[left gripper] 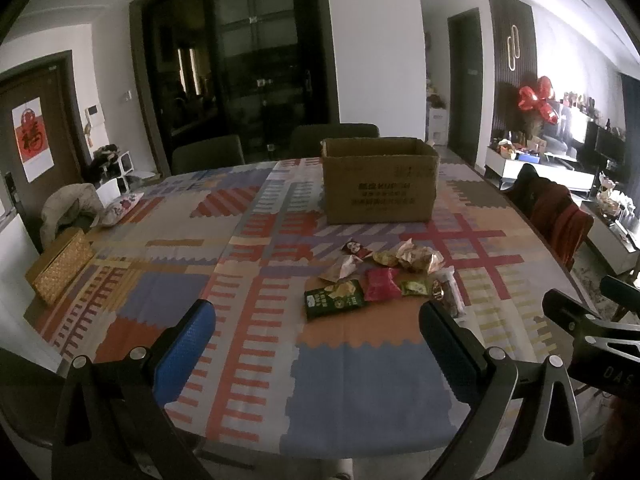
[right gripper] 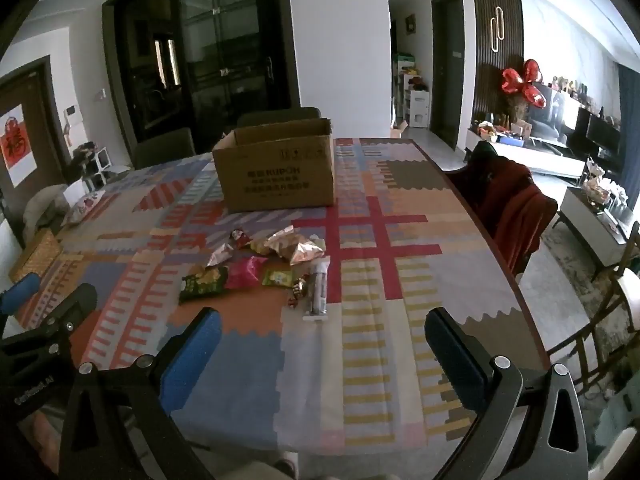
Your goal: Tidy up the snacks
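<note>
Several snack packets lie in a loose pile on the patterned tablecloth: a dark green bag (left gripper: 334, 298) (right gripper: 202, 282), a pink bag (left gripper: 382, 284) (right gripper: 245, 272), a small light green packet (left gripper: 416, 288) (right gripper: 279, 278), shiny crinkled bags (left gripper: 416, 258) (right gripper: 294, 246) and a clear tube-shaped pack (right gripper: 319, 288). An open cardboard box (left gripper: 379, 182) (right gripper: 276, 164) stands behind them. My left gripper (left gripper: 316, 334) is open and empty, above the table's near edge in front of the pile. My right gripper (right gripper: 322, 344) is open and empty, near the pile's right side.
A woven box (left gripper: 60, 266) sits at the table's left edge beside a floral pillow (left gripper: 120, 208). Chairs stand around the table (right gripper: 400, 280), one draped in red cloth (right gripper: 516, 208). The other gripper shows at each view's side (left gripper: 592, 320) (right gripper: 36, 320).
</note>
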{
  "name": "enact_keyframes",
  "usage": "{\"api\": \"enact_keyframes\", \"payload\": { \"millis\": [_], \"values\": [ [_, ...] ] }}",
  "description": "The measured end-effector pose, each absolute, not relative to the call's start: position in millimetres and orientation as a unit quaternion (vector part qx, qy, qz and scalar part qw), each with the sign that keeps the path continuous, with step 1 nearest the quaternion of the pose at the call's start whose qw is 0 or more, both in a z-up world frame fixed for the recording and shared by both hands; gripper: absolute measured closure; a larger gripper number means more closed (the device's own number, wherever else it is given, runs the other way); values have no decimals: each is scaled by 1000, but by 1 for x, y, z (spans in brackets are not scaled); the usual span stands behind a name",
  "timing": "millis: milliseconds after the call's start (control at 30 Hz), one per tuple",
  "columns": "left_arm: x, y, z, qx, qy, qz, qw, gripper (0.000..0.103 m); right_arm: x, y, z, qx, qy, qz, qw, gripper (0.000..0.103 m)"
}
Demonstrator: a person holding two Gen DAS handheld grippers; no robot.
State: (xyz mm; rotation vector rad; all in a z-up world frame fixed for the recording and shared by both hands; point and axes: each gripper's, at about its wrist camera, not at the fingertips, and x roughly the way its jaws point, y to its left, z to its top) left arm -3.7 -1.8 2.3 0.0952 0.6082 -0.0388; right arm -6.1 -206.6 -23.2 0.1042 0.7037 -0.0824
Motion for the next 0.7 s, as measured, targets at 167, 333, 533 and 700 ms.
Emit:
{"api": "enact_keyframes", "payload": {
  "millis": [167, 333, 533, 700],
  "values": [
    [-4, -2, 2, 47, 300, -19, 953, 0, -6, -207, -22, 51, 345, -41, 936, 0],
    [-4, -2, 2, 47, 300, -21, 952, 0, -7, -207, -22, 51, 344, -42, 937, 0],
    [-4, -3, 1, 48, 300, -19, 953, 0, -8, -205, -23, 50, 344, -41, 937, 0],
    [-3, -3, 2, 47, 301, -20, 952, 0, -8, -205, -22, 50, 344, -41, 937, 0]
  ]
}}
